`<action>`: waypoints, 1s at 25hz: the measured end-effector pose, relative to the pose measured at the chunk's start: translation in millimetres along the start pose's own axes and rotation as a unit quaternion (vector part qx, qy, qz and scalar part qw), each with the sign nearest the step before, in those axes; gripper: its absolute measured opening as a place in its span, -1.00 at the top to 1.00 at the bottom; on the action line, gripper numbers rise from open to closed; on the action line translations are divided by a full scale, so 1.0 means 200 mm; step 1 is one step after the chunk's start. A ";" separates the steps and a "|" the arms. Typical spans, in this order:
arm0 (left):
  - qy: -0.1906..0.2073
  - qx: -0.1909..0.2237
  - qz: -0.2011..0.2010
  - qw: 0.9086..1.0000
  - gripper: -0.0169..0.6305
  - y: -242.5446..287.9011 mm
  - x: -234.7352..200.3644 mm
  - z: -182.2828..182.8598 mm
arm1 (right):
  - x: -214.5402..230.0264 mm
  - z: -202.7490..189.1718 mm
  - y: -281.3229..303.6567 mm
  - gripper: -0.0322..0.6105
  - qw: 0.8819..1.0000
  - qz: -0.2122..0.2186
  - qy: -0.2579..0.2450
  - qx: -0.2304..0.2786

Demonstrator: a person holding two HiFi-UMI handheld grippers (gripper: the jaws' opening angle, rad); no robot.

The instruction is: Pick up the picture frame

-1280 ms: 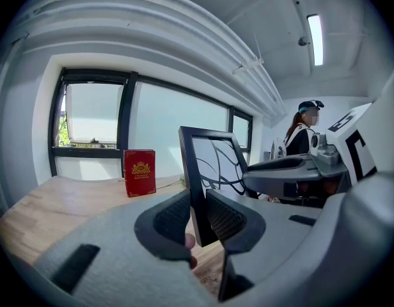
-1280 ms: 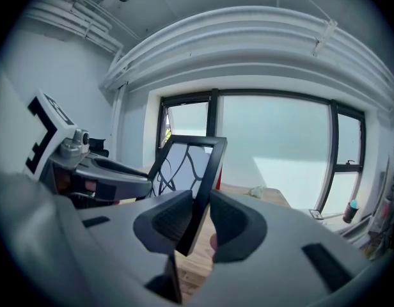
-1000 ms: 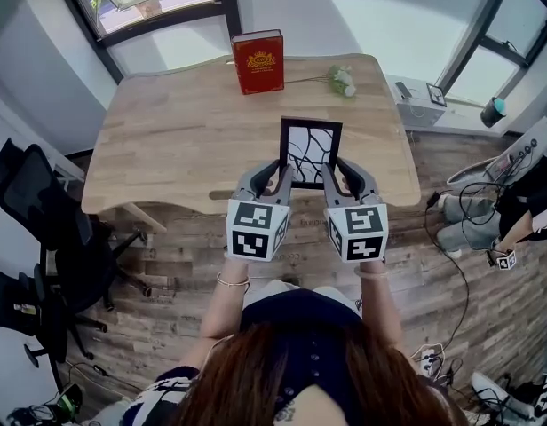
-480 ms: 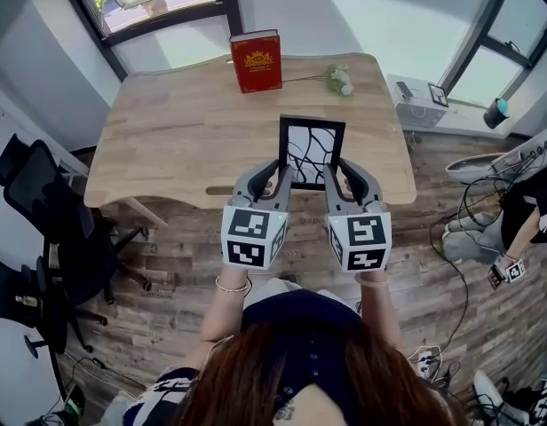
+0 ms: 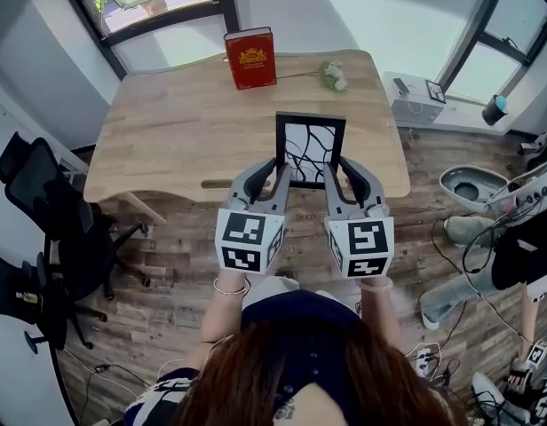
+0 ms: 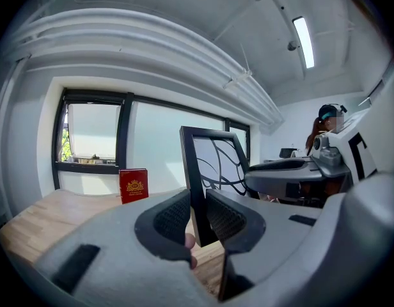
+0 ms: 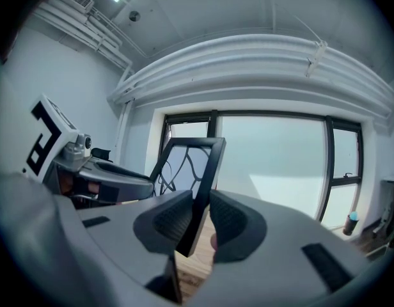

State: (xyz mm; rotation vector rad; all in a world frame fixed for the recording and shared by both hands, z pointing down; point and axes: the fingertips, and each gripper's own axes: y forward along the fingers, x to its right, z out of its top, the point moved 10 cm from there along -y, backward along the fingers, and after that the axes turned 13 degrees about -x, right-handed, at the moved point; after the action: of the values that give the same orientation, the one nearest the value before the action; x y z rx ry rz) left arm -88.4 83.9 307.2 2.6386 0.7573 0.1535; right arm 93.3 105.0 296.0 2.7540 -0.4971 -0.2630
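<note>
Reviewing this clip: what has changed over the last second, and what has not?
The left gripper and right gripper have raised the picture frame slightly, seemingly clear of the table; it looks a little larger in the head view. Both stay clamped on its side edges. The red book and flower have not moved.

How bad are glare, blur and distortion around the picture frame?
Head view: sharp, evenly lit, picture frame clear. Left gripper view: fisheye-bent, dark corners, frame edge crisp. Right gripper view: same, frame dark against the bright window.
</note>
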 end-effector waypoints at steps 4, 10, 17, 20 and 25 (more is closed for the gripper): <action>0.003 0.006 0.002 1.000 0.67 -0.03 0.07 0.02 | 0.03 -0.01 -0.07 0.63 1.000 0.001 0.001 0.008; 0.005 0.014 0.003 1.000 0.67 -0.10 0.18 0.01 | 0.05 -0.04 -0.19 0.64 1.000 0.001 0.002 0.019; 0.010 0.018 0.006 1.000 0.67 -0.15 0.28 0.01 | 0.07 -0.06 -0.30 0.64 1.000 0.002 0.003 0.026; 0.011 0.020 0.007 1.000 0.67 -0.18 0.32 0.01 | 0.08 -0.08 -0.34 0.64 1.000 0.003 0.002 0.029; 0.011 0.021 0.011 1.000 0.67 -0.20 0.35 0.01 | 0.08 -0.08 -0.38 0.64 0.999 0.007 0.003 0.033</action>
State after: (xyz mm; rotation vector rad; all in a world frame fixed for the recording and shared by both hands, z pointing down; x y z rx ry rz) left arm -48.2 151.8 289.3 2.6906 0.7472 0.1751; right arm 135.8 170.4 282.9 2.8141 -0.5323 -0.2388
